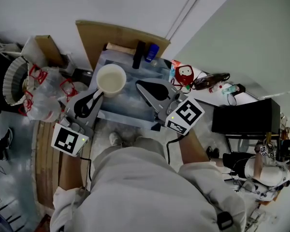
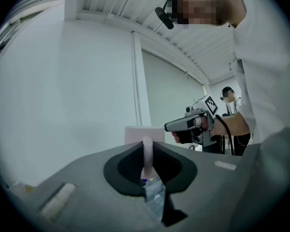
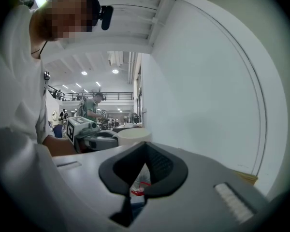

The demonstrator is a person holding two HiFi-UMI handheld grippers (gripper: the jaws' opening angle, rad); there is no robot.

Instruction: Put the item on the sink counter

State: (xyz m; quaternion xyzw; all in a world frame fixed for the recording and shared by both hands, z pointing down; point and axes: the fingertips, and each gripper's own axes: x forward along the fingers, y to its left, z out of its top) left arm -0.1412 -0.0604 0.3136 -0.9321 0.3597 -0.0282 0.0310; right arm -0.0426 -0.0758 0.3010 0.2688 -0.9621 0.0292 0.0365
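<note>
A white mug (image 1: 111,79) hangs above the sink basin (image 1: 130,105). My left gripper (image 1: 97,94) is shut on its handle from the near left. In the left gripper view the thin white handle (image 2: 147,154) stands upright between the dark pads of my left gripper (image 2: 147,161), with the mug body (image 2: 144,133) just beyond. My right gripper (image 1: 139,84) hovers over the basin to the right of the mug, jaws together and holding nothing. In the right gripper view my right gripper (image 3: 141,174) shows no object in it, and the mug (image 3: 130,135) is off to its left.
A wooden counter (image 1: 118,33) frames the sink against the wall. A dark bottle (image 1: 139,55) and a blue-capped item (image 1: 151,52) stand at the back. A red-and-white pack (image 1: 183,75) lies right, plastic bags (image 1: 43,91) left, a black case (image 1: 246,117) farther right.
</note>
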